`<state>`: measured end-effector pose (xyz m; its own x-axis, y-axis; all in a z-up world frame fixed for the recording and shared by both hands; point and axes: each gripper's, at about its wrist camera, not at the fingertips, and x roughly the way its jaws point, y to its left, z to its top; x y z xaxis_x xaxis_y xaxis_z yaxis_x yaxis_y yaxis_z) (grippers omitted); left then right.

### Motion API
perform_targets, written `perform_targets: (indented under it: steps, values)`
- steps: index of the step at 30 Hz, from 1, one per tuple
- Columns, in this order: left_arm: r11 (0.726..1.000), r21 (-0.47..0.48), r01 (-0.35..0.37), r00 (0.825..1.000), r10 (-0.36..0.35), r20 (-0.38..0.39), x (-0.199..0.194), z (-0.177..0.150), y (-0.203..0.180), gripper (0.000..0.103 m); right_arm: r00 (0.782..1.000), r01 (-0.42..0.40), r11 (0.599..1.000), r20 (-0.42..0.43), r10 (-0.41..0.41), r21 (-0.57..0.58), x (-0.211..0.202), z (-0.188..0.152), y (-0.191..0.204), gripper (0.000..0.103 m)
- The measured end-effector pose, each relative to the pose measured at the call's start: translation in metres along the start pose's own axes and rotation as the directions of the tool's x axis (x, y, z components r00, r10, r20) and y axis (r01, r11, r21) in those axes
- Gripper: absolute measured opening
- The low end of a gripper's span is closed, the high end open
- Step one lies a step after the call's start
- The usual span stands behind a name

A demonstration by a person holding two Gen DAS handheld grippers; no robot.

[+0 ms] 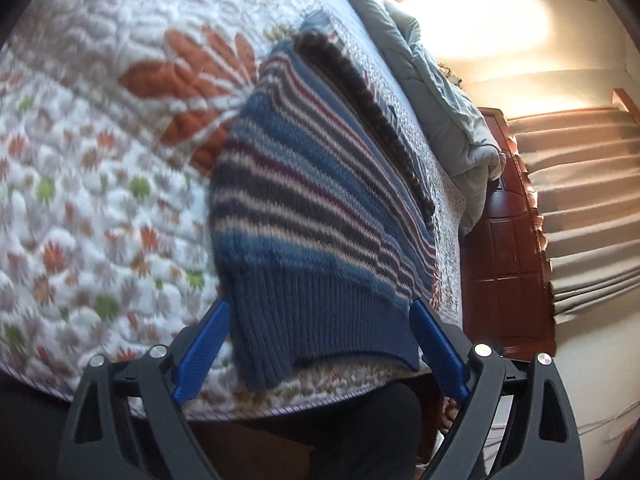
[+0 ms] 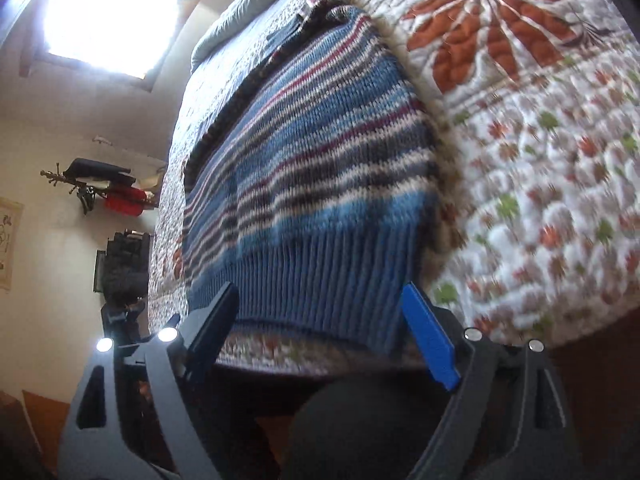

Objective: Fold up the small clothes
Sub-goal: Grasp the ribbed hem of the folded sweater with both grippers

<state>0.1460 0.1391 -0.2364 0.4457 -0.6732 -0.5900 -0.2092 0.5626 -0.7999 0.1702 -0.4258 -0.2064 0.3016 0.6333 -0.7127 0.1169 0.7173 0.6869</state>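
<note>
A striped knitted sweater in blue, cream, dark grey and maroon lies folded on the quilted bed cover, its ribbed blue hem at the bed's near edge. My left gripper stands open above and in front of that hem; its blue fingers straddle the hem in the picture and do not press on it. In the right wrist view the same sweater lies with its ribbed hem nearest. My right gripper is open too, nothing between its pads.
The floral quilt with orange leaves covers the bed. A grey duvet is bunched at the far end. Beyond the bed are red floor tiles, beige steps, a bright window and a wall rack with clothes.
</note>
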Motion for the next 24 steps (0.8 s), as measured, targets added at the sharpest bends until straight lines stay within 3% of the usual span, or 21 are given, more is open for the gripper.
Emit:
perform_targets:
  steps: [9, 16, 22, 24]
  values:
    - [0.994, -0.103, -0.025, 0.984, 0.006, -0.178, 0.032, -0.016, 0.016, 0.091, 0.997, -0.05, 0.995, -0.048, 0.054, 0.082, -0.005, -0.013, -0.027, 0.081]
    - [0.982, -0.187, -0.003, 0.978, -0.037, -0.207, 0.049, -0.016, 0.021, 0.092, 0.994, -0.055, 0.988, -0.082, 0.067, 0.147, 0.008, -0.011, -0.036, 0.066]
    - [0.98, -0.198, -0.005, 0.974, -0.04, -0.225, 0.057, -0.014, 0.018, 0.091, 0.994, -0.054, 0.989, -0.088, 0.067, 0.141, 0.015, -0.007, -0.036, 0.057]
    - [0.981, -0.192, -0.011, 0.974, -0.033, -0.226, 0.059, -0.015, 0.016, 0.09, 0.995, -0.049, 0.989, -0.08, 0.061, 0.143, 0.016, -0.005, -0.037, 0.049]
